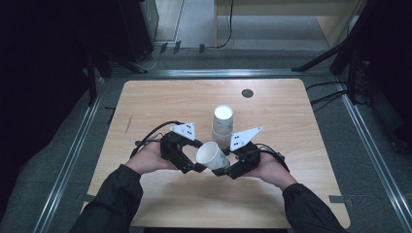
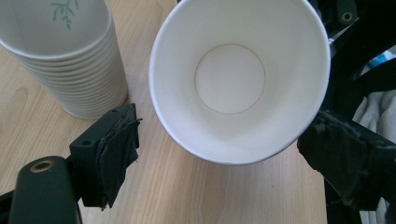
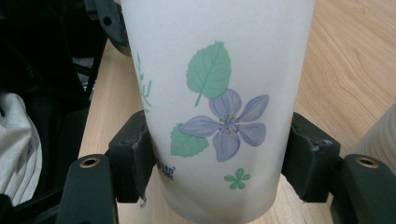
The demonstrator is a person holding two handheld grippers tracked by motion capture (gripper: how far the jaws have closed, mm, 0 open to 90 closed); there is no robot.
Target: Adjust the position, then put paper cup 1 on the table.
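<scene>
A white paper cup [image 1: 211, 155] with a purple flower and green leaves [image 3: 219, 107] is held tilted above the table's front middle. My right gripper [image 1: 224, 163] [image 3: 217, 163] is shut on it, a pad pressed to each side. The cup's open mouth [image 2: 238, 79] faces my left gripper [image 1: 196, 155] [image 2: 229, 154], which is open with its jaws spread to either side of the rim. A stack of matching paper cups [image 1: 223, 124] [image 2: 65, 60] stands upright on the table just behind both grippers, and its edge [image 3: 379, 135] is at the right.
The wooden table [image 1: 160, 104] has a round black grommet [image 1: 247, 92] near its far edge. Black stands and cables [image 1: 335, 94] lie on the floor around the table. Metal rails [image 1: 73, 155] run along its sides.
</scene>
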